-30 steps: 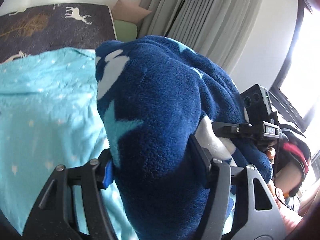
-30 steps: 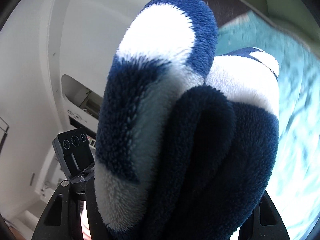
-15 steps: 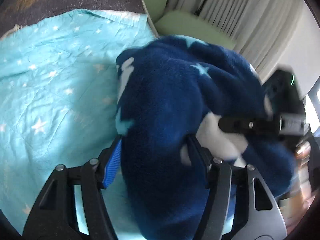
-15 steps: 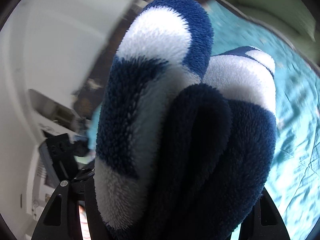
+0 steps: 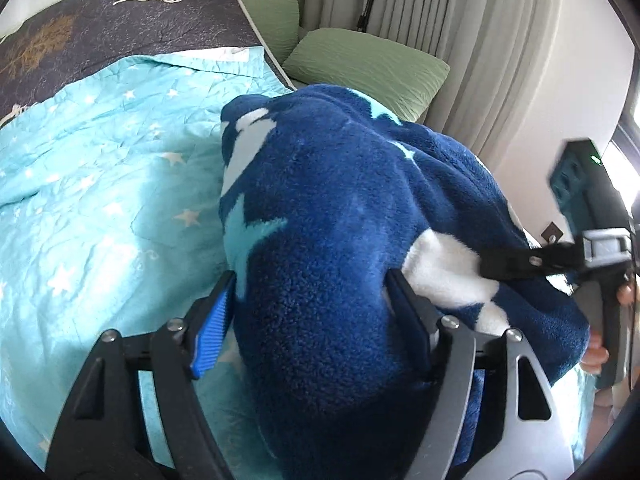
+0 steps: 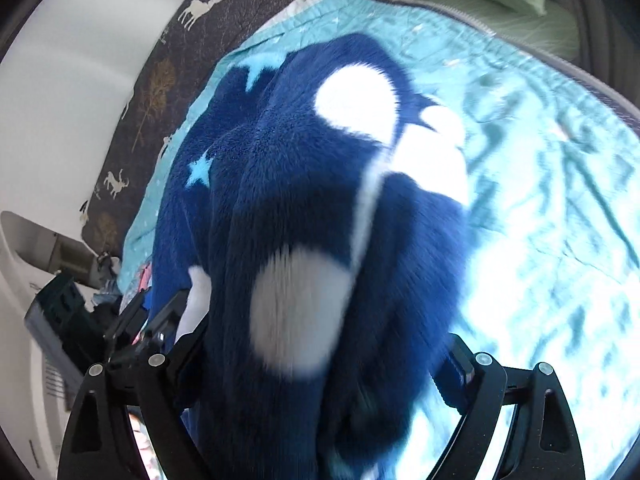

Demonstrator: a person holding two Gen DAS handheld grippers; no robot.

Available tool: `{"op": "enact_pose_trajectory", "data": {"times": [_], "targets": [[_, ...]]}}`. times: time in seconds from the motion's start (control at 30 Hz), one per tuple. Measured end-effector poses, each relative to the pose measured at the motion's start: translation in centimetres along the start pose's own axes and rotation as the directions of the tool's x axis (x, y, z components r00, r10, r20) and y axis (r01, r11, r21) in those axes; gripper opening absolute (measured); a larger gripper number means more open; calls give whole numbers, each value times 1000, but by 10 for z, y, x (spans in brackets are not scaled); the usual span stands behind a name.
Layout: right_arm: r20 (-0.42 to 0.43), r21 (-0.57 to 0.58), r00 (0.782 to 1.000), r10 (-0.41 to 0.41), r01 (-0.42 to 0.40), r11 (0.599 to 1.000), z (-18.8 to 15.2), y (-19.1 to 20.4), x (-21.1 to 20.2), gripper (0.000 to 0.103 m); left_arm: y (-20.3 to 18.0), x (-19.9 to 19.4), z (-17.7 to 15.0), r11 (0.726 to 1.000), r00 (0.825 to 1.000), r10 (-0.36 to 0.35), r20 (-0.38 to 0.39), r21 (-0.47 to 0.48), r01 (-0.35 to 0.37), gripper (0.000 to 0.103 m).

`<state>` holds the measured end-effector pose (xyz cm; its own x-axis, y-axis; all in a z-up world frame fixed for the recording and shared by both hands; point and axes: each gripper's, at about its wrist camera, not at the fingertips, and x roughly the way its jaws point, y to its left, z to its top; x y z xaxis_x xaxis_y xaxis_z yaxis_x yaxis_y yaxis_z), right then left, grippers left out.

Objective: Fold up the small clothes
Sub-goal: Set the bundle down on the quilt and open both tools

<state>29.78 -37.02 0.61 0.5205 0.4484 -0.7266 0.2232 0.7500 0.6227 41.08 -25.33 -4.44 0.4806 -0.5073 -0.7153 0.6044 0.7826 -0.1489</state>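
Observation:
A dark blue fleece garment point(image 5: 332, 248) with white patches and pale blue stars lies bunched on the turquoise star-print quilt point(image 5: 100, 200). My left gripper point(image 5: 308, 300) has the fleece filling the gap between its jaws. The jaws are opening, and both pads still touch the pile. My right gripper point(image 6: 320, 344) straddles another bunch of the same garment point(image 6: 300, 208). Its jaws are opening wide and the right finger point(image 6: 456, 356) stands off the cloth. In the left wrist view one right finger point(image 5: 508, 264) rests on a white patch.
A dark deer-print bedspread point(image 5: 120, 28) lies beyond the quilt. Green pillows point(image 5: 368, 64) and grey curtains point(image 5: 460, 40) stand at the far side. A white wall and a shelf point(image 6: 48, 248) show on the left of the right wrist view.
Both grippers came down with the garment onto the quilt. The right jaws have spread clearly wider and the fleece has slackened between them. The left jaws have widened slightly.

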Motion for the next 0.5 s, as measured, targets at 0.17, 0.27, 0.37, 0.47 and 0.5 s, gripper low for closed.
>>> {"op": "enact_pose_trajectory", "data": {"times": [0.17,0.27,0.37,0.47,0.5], "targets": [[107,-30,991,-86,89,996,-27,-25,-42,92,-13,-18,-3,997,997,73,26,-16,-72,77],[213,-102,951,-226,251,963,-64,-11,-72,92,-23,-37,-5,994,993,110,51,-22,-109,77],[305,-158,894,-327,387,909,-103,7,-90,92,-43,-64,-14,989,986,141,84,30,-144,77],[355,-193,866,-353,437,879,-128,20,-95,92,-66,-95,-25,982,980,157,124,85,-168,77],[370,-201,856,-360,452,869,-134,28,-97,92,-72,-105,-28,983,979,153,133,84,-165,77]]}}
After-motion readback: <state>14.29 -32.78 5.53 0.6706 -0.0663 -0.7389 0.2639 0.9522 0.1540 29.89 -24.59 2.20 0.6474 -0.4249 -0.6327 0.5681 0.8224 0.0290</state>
